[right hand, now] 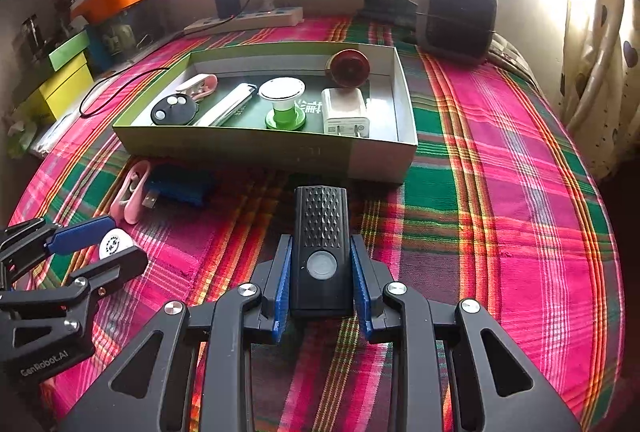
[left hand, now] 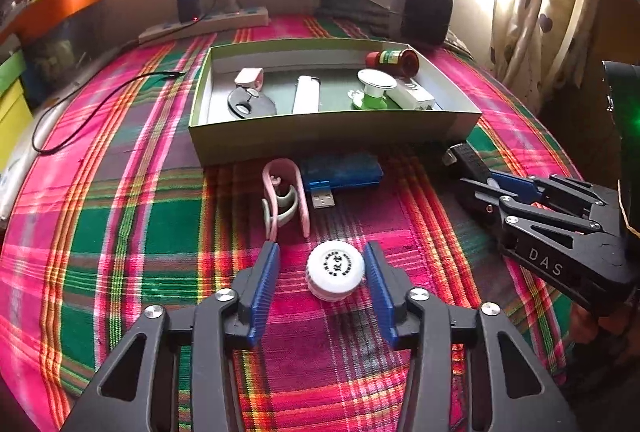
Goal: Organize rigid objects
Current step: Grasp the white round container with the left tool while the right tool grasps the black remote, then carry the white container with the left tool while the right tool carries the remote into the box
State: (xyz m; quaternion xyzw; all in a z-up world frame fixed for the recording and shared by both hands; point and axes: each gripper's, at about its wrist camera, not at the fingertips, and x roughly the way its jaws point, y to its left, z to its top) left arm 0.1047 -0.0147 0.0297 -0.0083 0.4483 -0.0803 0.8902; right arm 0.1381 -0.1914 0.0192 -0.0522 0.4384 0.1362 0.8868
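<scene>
On a pink and green plaid cloth [right hand: 500, 192], the left gripper [left hand: 322, 286] sits with jaws spread wide on either side of a round white cap [left hand: 335, 270], neither pad touching it. The right gripper [right hand: 322, 288] has its jaws closed against a black flashlight [right hand: 321, 248], just before the shallow green box [right hand: 264, 148] holding small items.

Woven plaid cloth [right hand: 500, 192]; matt, stippled black plastic flashlight [right hand: 322, 244].

Cap [left hand: 335, 271] before box [left hand: 320, 136]
</scene>
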